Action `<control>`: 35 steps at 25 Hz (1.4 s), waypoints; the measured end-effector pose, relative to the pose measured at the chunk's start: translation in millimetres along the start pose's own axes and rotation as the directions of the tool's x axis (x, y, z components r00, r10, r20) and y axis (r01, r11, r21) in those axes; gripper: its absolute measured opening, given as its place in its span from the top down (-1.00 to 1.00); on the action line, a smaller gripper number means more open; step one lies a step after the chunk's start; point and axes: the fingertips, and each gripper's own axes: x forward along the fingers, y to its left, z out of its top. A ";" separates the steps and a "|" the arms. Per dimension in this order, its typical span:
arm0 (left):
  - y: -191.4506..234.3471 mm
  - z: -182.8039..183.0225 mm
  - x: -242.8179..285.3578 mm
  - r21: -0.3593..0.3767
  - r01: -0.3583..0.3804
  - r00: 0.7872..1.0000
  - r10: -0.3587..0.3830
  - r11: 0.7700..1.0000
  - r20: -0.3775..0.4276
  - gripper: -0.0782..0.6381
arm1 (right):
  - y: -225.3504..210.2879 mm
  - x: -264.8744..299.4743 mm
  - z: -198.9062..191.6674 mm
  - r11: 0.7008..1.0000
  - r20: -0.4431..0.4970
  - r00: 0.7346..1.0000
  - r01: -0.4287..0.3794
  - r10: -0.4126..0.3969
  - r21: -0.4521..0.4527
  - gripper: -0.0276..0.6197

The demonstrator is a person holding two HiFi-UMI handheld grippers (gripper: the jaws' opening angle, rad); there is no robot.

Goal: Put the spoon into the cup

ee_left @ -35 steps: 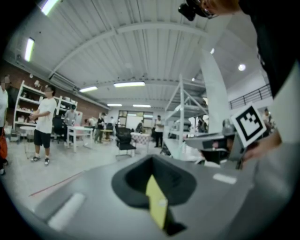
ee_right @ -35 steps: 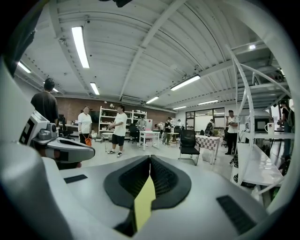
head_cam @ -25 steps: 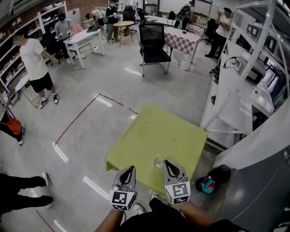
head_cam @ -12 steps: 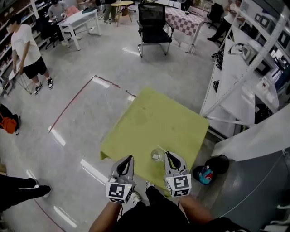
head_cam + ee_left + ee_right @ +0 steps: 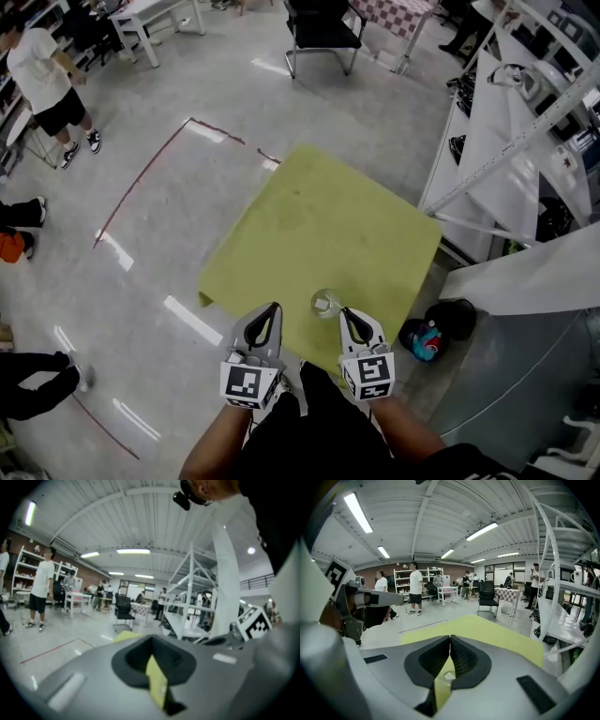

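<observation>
A clear glass cup (image 5: 323,302) stands on the yellow-green table (image 5: 319,225) near its front edge. I cannot make out a spoon in any view. My left gripper (image 5: 273,310) hangs at the table's front edge, just left of the cup, with its jaws together and nothing in them. My right gripper (image 5: 343,314) sits just right of the cup, also shut and empty. In the left gripper view the left gripper (image 5: 151,641) points out over the floor. The right gripper (image 5: 450,638) looks along the table (image 5: 487,630) in its own view.
A black bag (image 5: 448,322) with a colourful item lies on the floor right of the table. White shelving (image 5: 506,159) stands at the right and a black chair (image 5: 323,28) beyond the table. A red tape line (image 5: 141,183) marks the floor; people stand at the left.
The head view has tilted further down, so the table and room slid up in the frame. Both grippers stay shut at the table's front edge beside the cup.
</observation>
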 end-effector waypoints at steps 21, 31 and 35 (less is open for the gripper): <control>4.9 -37.9 39.3 -0.025 0.014 0.996 -0.017 1.000 -0.089 0.76 | -4.6 42.5 -56.9 0.999 -0.122 0.992 -0.018 0.022 0.031 0.88; -6.8 -39.6 44.5 -0.042 0.029 0.995 -0.033 0.999 -0.097 0.76 | -7.6 45.5 -69.5 1.000 -0.164 0.987 -0.002 0.002 -0.003 0.78; -9.6 -37.2 43.4 -0.047 0.024 0.995 -0.028 0.999 -0.091 0.76 | -13.5 44.4 -67.1 1.000 -0.154 0.988 0.010 -0.009 0.004 0.70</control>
